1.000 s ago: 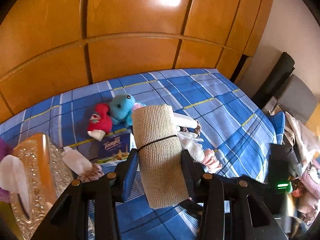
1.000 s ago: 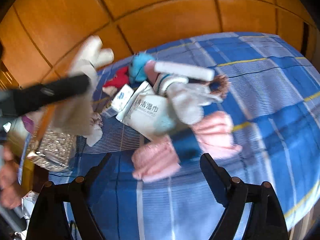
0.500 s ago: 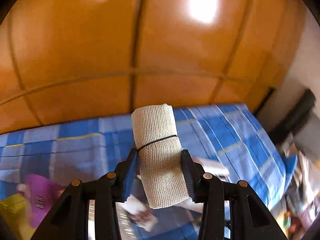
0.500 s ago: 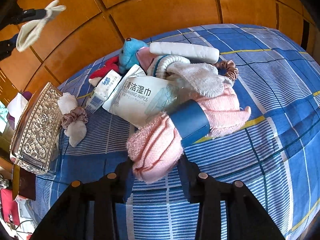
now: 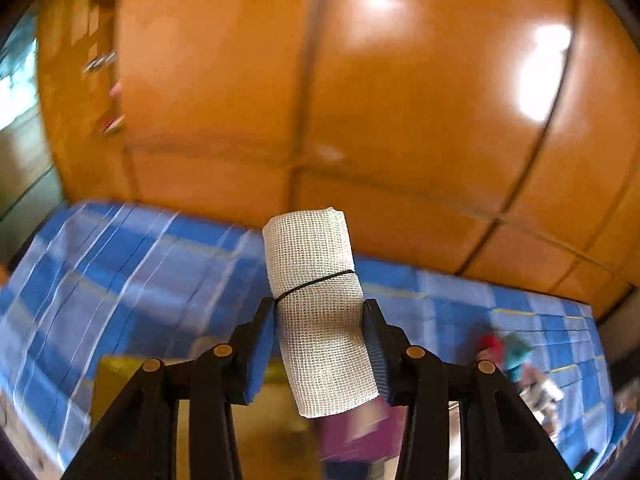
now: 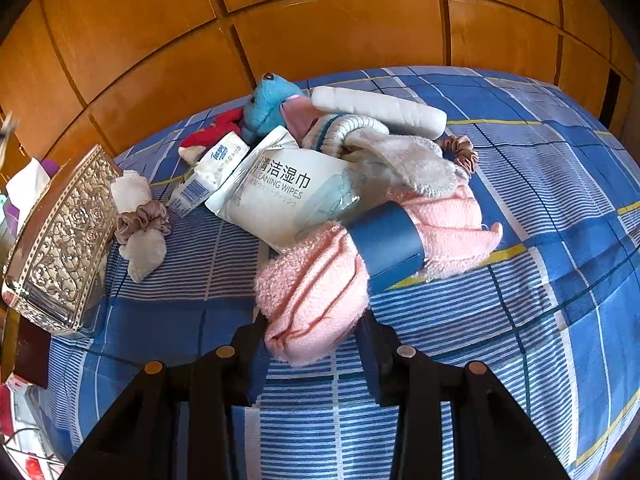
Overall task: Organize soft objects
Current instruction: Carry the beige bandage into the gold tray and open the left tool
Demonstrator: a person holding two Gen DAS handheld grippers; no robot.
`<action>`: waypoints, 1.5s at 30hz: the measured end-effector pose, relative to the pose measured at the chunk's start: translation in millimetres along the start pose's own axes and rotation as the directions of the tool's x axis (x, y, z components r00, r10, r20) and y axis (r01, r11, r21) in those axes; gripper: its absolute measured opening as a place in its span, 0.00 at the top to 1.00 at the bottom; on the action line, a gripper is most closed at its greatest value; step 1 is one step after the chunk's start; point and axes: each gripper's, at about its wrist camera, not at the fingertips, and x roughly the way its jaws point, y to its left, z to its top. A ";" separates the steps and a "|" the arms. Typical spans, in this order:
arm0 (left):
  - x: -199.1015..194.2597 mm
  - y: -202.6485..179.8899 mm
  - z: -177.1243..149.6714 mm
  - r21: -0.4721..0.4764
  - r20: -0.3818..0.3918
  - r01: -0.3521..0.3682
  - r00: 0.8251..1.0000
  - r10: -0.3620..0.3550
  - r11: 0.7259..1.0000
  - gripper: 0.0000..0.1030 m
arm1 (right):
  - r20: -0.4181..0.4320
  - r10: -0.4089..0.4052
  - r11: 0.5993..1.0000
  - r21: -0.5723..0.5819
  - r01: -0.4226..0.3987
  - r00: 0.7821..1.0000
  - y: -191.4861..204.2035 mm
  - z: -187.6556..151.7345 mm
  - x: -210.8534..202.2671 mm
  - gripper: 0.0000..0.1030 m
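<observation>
Left gripper [image 5: 319,334]: both fingers clamped on a beige bandage roll [image 5: 320,312], which stands upright between them, its upper half clear above the tips. Right gripper [image 6: 312,344]: fingers closed on the near end of a pink towel bundle [image 6: 316,292] with a blue band [image 6: 386,248], lying on the blue checked bedspread [image 6: 540,280]; a cleaning wipes pack [image 6: 286,192] lies just beyond the tips

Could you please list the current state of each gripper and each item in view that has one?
Left gripper: shut on the beige gauze bandage roll, held upright, black band around it.
Right gripper: shut on the pink fuzzy socks, banded by a blue paper sleeve.
White cleaning wipes pack: lying flat, closed.
Ornate silver tissue box: tissue sticking out.
</observation>
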 end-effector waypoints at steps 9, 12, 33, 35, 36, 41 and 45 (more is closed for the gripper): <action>59.4 75.3 -89.6 -0.136 -0.189 -0.097 0.980 0.070 0.986 0.54 | -0.020 -0.041 0.999 -0.034 0.040 0.999 7.3 2.0 0.9 0.64; 70.9 68.9 -99.8 -0.138 -0.199 -0.097 0.978 0.069 0.986 0.51 | -0.025 -0.057 0.997 -0.052 0.056 0.998 10.1 2.3 0.9 0.64; -7.0 42.4 -160.6 -0.075 -0.091 -0.029 0.996 0.022 0.997 0.24 | -0.047 -0.019 0.994 -0.109 0.014 0.999 14.9 -10.3 -15.8 0.73; -13.4 39.7 -170.4 -0.061 -0.095 -0.034 0.995 0.028 0.998 0.24 | -0.055 -0.025 0.993 -0.120 0.018 0.998 15.0 -14.2 -18.0 0.75; -16.6 38.8 -175.5 -0.058 -0.098 -0.034 0.995 0.029 0.998 0.24 | -0.058 -0.024 0.992 -0.122 0.017 0.998 14.5 -15.4 -19.5 0.76; -27.4 31.2 -192.0 -0.045 -0.108 -0.020 0.994 0.015 0.999 0.24 | -0.073 -0.004 0.990 -0.142 -0.007 0.997 15.3 -25.9 -36.3 0.79; -35.4 22.4 -196.1 -0.027 -0.090 -0.009 0.996 0.006 1.000 0.24 | -0.033 0.020 0.990 -0.139 -0.024 0.999 15.9 -29.9 -60.3 0.79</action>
